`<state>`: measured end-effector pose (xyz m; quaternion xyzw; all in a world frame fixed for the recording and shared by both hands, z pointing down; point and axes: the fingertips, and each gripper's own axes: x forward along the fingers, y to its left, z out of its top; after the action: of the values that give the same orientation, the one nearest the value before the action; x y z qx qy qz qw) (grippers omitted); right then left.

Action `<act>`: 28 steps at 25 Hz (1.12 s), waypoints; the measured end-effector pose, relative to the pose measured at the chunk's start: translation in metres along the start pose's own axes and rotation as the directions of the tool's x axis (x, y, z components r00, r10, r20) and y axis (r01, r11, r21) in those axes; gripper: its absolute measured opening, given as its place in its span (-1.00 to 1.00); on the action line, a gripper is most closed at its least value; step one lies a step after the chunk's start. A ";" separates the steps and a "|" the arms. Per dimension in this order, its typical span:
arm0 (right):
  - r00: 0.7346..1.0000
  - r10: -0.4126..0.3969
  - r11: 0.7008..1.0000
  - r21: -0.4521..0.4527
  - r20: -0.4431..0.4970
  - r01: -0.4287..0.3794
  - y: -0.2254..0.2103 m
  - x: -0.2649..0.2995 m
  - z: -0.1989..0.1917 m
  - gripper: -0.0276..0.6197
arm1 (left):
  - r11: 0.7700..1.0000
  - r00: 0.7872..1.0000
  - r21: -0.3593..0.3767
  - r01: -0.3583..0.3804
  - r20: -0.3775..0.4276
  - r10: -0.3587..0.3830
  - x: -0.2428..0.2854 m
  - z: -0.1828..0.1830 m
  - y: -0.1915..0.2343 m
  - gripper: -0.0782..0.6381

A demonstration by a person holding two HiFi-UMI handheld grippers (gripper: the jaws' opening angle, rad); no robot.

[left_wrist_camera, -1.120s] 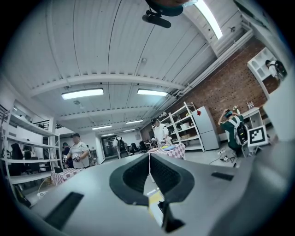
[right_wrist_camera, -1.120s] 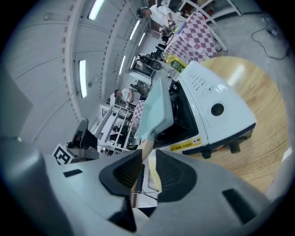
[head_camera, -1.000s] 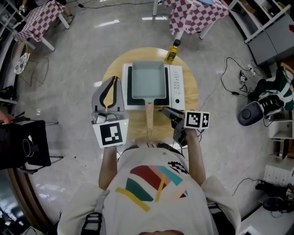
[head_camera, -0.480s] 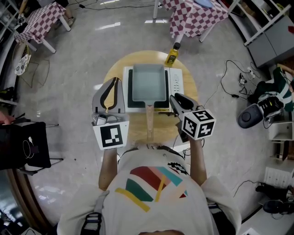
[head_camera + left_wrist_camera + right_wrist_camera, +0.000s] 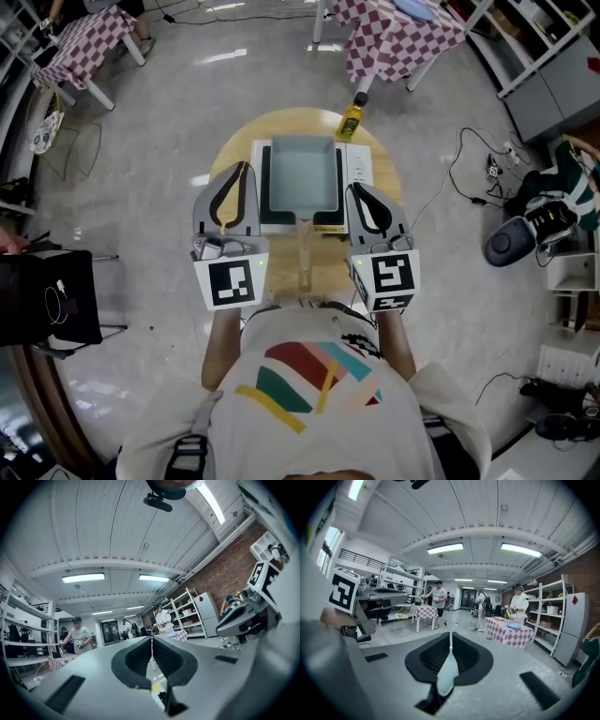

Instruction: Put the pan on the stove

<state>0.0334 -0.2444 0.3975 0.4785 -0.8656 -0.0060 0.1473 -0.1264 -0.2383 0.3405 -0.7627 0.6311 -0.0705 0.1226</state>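
A grey rectangular pan (image 5: 302, 169) sits on the white stove (image 5: 361, 173) on a round wooden table (image 5: 389, 202). Its wooden handle (image 5: 304, 248) points toward me. My left gripper (image 5: 246, 166) hovers left of the pan with its jaws together and nothing in them. My right gripper (image 5: 355, 188) hovers right of the handle; its jaws are closing, tips nearly meeting, with nothing between them. Neither touches the pan. The left gripper view shows that gripper (image 5: 151, 639) aimed across the room, and so does the right gripper view for the right gripper (image 5: 450, 632).
A yellow bottle (image 5: 352, 111) stands at the table's far edge behind the stove. Checkered tables (image 5: 403, 33) (image 5: 80, 42) stand farther off. A black bag (image 5: 52, 295) is at the left, and cables (image 5: 478, 150) and gear lie on the floor to the right. Several people stand in the distance.
My right gripper has swung from lying sideways near the pan handle to pointing forward beside it, and its jaws have come together. The left gripper has hardly moved.
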 end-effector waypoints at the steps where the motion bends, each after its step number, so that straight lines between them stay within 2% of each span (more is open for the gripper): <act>1: 1.000 -0.006 1.000 0.002 0.017 0.006 0.002 0.000 0.003 -0.88 | 1.000 1.000 0.000 0.003 0.005 -0.003 -0.001 0.001 -0.002 -0.76; 7: 0.994 -0.025 1.000 0.003 0.104 0.025 0.013 -0.002 0.019 -0.91 | 1.000 1.000 0.003 0.018 0.014 -0.018 -0.002 0.006 -0.010 -0.76; 16: 0.996 -0.013 1.000 0.027 0.092 0.010 0.023 0.002 0.016 -0.91 | 1.000 1.000 0.008 0.019 0.021 -0.019 -0.004 0.011 -0.009 -0.76; 28: 0.996 -0.033 0.999 0.019 0.086 0.031 0.019 0.001 0.014 -0.92 | 1.000 0.999 0.016 0.027 0.016 -0.027 -0.001 0.013 -0.011 -0.76</act>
<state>0.0134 -0.2363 0.3876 0.4929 -0.8634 -0.0211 0.1055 -0.1126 -0.2339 0.3315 -0.7708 0.6191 -0.0708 0.1327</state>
